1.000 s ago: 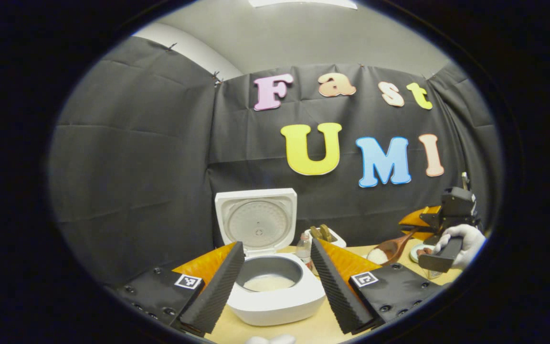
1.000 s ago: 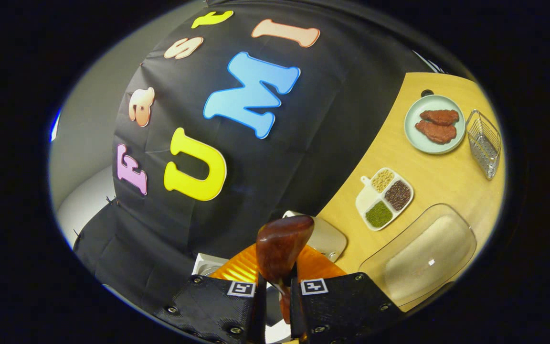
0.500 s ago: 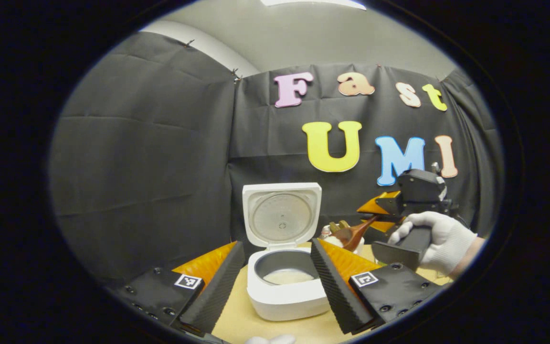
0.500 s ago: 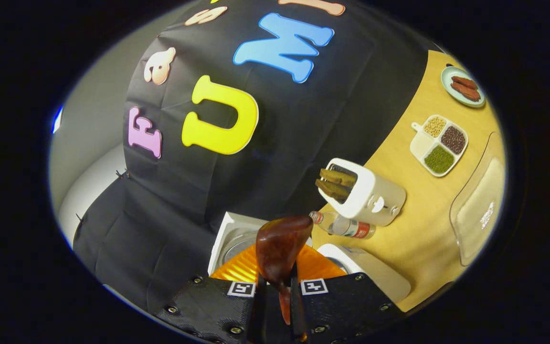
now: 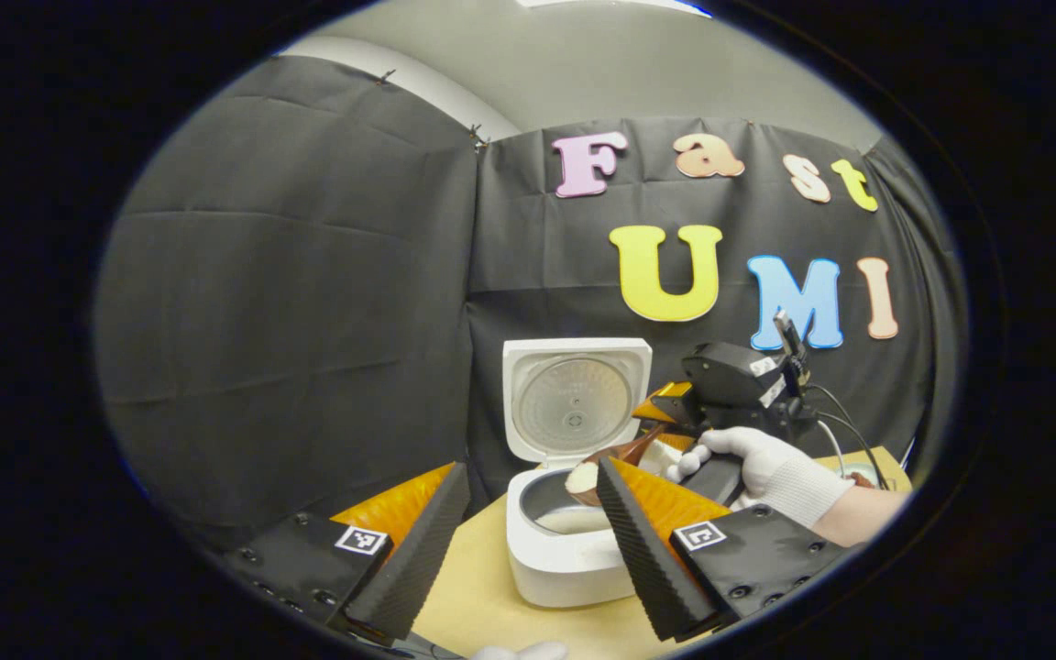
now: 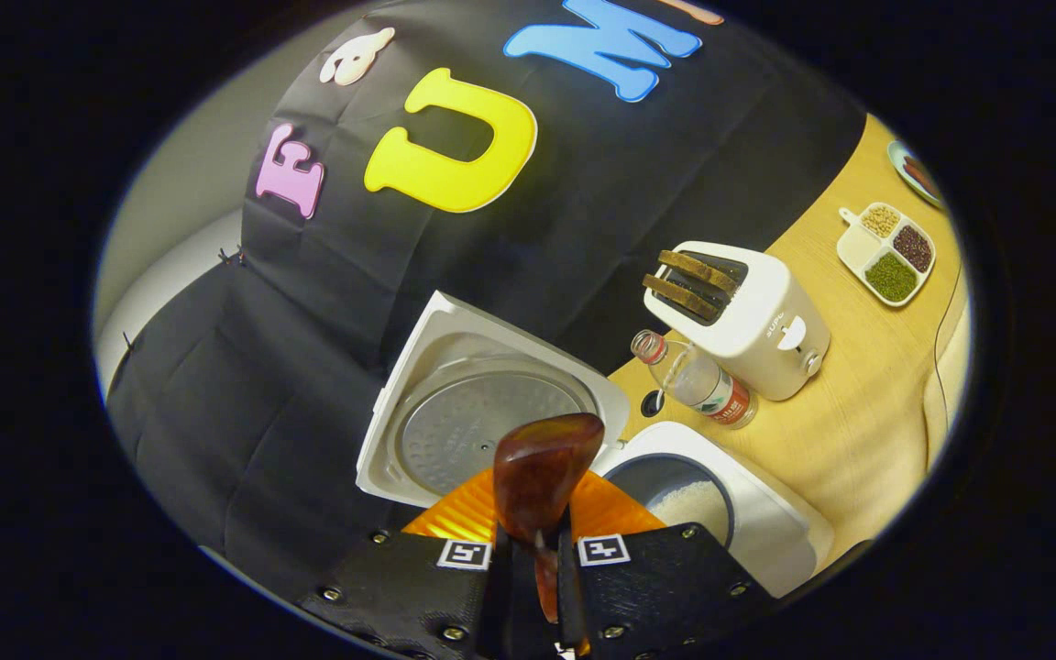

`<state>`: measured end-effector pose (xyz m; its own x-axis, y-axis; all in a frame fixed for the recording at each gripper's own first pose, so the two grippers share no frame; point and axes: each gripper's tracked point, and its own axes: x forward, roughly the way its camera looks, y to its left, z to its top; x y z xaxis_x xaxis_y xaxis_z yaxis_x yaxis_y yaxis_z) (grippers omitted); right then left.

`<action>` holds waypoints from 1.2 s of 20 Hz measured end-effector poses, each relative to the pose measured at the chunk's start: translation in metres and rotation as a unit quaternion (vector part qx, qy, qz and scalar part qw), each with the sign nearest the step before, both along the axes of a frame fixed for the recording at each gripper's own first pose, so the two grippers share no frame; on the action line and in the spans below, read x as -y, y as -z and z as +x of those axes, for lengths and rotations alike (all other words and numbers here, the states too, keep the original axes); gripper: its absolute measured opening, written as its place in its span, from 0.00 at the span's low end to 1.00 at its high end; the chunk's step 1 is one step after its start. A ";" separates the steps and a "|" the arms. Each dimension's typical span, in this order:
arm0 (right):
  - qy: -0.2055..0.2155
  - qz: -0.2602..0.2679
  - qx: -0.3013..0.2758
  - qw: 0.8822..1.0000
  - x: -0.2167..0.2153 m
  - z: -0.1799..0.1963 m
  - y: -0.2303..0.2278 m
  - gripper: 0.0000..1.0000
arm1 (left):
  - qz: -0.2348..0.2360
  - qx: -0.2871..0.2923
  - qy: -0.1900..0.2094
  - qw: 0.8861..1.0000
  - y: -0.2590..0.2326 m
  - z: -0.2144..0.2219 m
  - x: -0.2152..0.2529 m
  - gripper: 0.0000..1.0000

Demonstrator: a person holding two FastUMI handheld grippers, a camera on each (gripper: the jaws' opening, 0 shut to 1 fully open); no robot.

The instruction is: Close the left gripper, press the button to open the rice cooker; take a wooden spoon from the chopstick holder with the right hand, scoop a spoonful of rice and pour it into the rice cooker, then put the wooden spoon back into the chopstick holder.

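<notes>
Light wood surface (image 6: 867,403), toaster (image 6: 748,316) and bottle (image 6: 698,380) by the open rice cooker (image 5: 574,541). Right gripper (image 6: 533,573) clamps the wooden spoon (image 6: 542,472); left gripper (image 5: 528,541) gapes wide.

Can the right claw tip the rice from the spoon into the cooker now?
Probably yes. The rice cooker has its lid up, and the right claw is shut on the wooden spoon, whose loaded bowl hangs above the pot's rim. Nothing seems to block it.
</notes>
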<state>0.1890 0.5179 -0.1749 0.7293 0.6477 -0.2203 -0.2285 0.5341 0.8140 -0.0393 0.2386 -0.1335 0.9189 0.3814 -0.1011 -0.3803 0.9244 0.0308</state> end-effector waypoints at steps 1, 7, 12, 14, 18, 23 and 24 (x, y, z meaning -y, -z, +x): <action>0.002 -0.015 0.008 1.000 -0.001 0.003 0.004 0.19 | 0.000 -0.001 -0.002 1.000 0.000 -0.001 -0.001 0.98; 0.012 -0.139 0.085 0.987 0.005 0.016 0.024 0.20 | 0.007 -0.005 -0.013 1.000 0.008 0.001 -0.010 0.99; -0.002 -0.218 0.181 0.959 -0.003 0.012 0.013 0.19 | 0.005 -0.015 -0.016 1.000 0.020 -0.008 -0.007 0.98; -0.012 -0.250 0.223 0.942 -0.009 0.006 0.007 0.19 | 0.005 -0.017 -0.019 1.000 0.022 -0.006 -0.007 0.98; -0.034 -0.316 0.303 0.898 -0.024 -0.004 -0.002 0.20 | 0.001 -0.011 -0.018 1.000 0.018 -0.008 -0.001 0.96; -0.076 -0.384 0.405 0.826 -0.050 -0.026 -0.010 0.20 | 0.008 -0.011 -0.017 1.000 0.018 -0.015 0.006 0.99; -0.078 -0.399 0.428 0.807 -0.053 -0.028 -0.014 0.19 | 0.009 -0.010 -0.016 1.000 0.015 -0.013 0.008 0.99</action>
<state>0.1605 0.5707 -0.1609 0.7593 0.6469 -0.0706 -0.6391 0.7209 -0.2680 -0.0527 0.2306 -0.1487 0.9040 0.4126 -0.1123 -0.4089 0.9109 0.0551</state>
